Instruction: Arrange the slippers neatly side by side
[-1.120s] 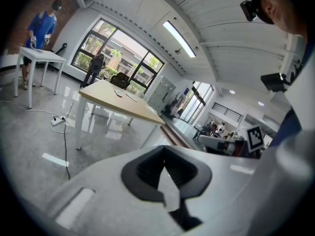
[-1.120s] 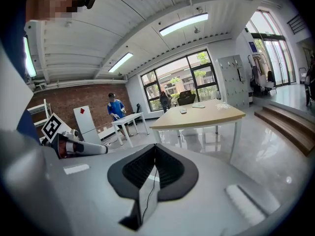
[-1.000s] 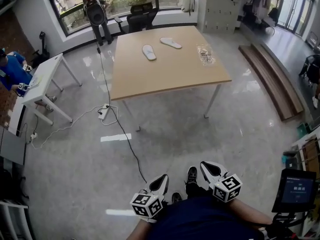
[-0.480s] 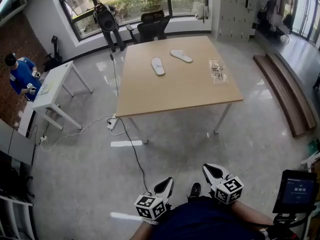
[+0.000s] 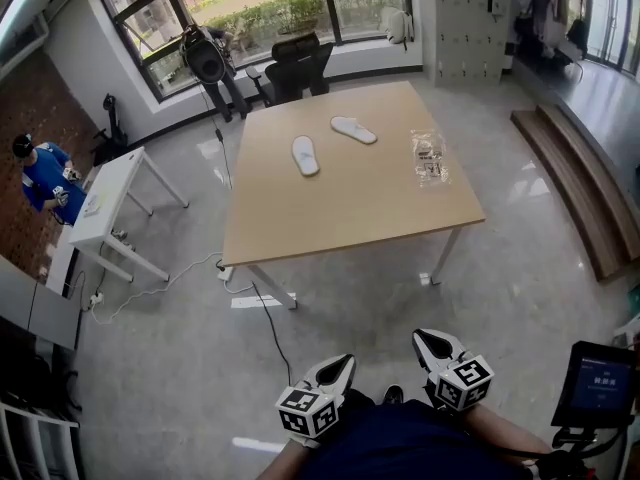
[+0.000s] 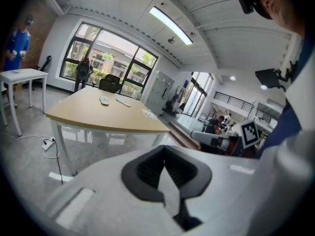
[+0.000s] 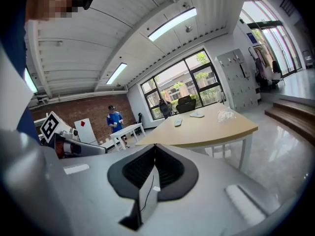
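Note:
Two white slippers lie apart on a wooden table [image 5: 340, 218] far ahead of me. The left slipper [image 5: 304, 155] points roughly toward me; the right slipper [image 5: 354, 129] lies angled near the table's far edge. Both also show small in the left gripper view, left slipper [image 6: 104, 100] and right slipper [image 6: 123, 102], and in the right gripper view as left slipper [image 7: 177, 122] and right slipper [image 7: 197, 114]. My left gripper [image 5: 340, 365] and right gripper [image 5: 428, 340] are held close to my body, well short of the table, both shut and empty.
A clear plastic bag [image 5: 430, 156] lies on the table's right side. A cable [image 5: 262, 313] runs across the floor before the table. A small white table [image 5: 108, 203] and a person in blue [image 5: 44, 176] stand at left. An office chair [image 5: 298, 66] and a screen [image 5: 600, 384] are nearby.
The view has moved forward and tilted; the table now sits slightly nearer and more centred. Both grippers stay shut near my body.

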`<action>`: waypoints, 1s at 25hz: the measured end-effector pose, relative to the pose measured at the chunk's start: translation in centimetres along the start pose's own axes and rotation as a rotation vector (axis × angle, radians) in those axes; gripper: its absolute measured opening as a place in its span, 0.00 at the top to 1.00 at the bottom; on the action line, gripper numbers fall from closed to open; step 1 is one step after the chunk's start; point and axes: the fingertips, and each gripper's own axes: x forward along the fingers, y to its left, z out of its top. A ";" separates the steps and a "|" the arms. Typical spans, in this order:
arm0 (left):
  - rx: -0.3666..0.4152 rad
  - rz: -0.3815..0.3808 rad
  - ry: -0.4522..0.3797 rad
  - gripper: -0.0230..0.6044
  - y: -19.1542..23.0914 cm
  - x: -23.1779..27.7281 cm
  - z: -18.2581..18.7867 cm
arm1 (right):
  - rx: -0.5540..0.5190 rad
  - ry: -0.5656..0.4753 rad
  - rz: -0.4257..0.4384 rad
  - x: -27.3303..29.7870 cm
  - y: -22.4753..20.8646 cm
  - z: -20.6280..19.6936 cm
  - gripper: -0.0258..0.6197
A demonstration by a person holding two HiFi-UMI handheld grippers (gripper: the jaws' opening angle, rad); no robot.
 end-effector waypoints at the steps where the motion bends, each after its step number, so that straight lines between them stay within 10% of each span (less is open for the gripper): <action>1: 0.003 0.000 -0.001 0.96 0.1 0.5 0.5 | -0.001 -0.001 -0.007 0.2 -0.6 0.3 0.94; 25: -0.056 -0.078 0.023 0.96 15.4 11.9 11.9 | 0.031 0.032 -0.162 16.8 -8.2 5.6 0.94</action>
